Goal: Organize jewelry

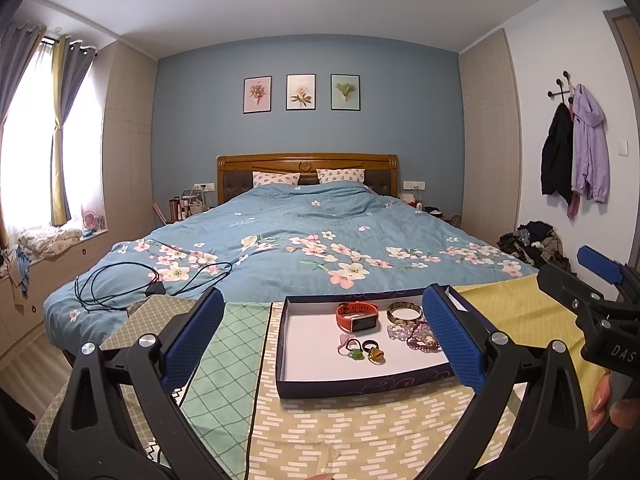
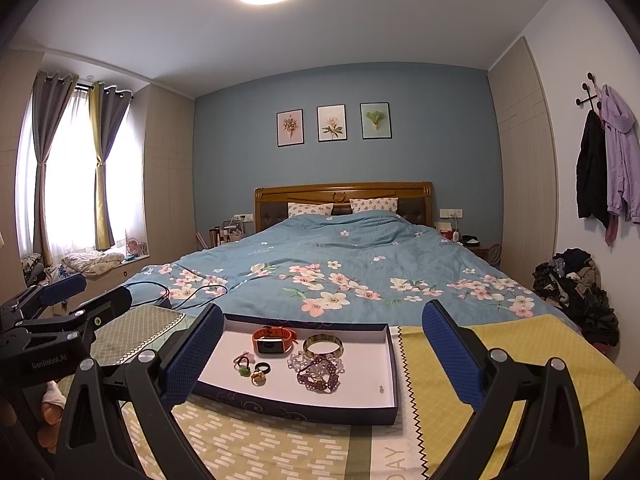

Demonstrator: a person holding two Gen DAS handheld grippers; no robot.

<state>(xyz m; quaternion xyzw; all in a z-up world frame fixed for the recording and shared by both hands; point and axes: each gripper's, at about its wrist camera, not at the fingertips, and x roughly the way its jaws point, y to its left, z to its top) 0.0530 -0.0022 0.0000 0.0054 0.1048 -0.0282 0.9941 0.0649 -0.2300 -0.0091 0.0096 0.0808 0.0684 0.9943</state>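
Observation:
A shallow dark-blue tray (image 1: 352, 385) with a white floor sits on a patchwork cloth; it also shows in the right wrist view (image 2: 280, 404). In it lie an orange watch (image 1: 357, 316) (image 2: 274, 339), a brown bangle (image 1: 404, 312) (image 2: 322, 345), purple bead bracelets (image 1: 416, 336) (image 2: 318, 372) and three small rings (image 1: 362, 350) (image 2: 252, 368). My left gripper (image 1: 324, 340) is open and empty, hovering in front of the tray. My right gripper (image 2: 320, 360) is open and empty, also before the tray; it shows at the right of the left wrist view (image 1: 600, 280).
The cloth-covered surface (image 2: 500, 360) stands at the foot of a bed with a blue floral quilt (image 1: 304, 232). A black cable (image 1: 132, 280) lies on the quilt at left. Clothes are piled on the floor at right (image 2: 576, 284).

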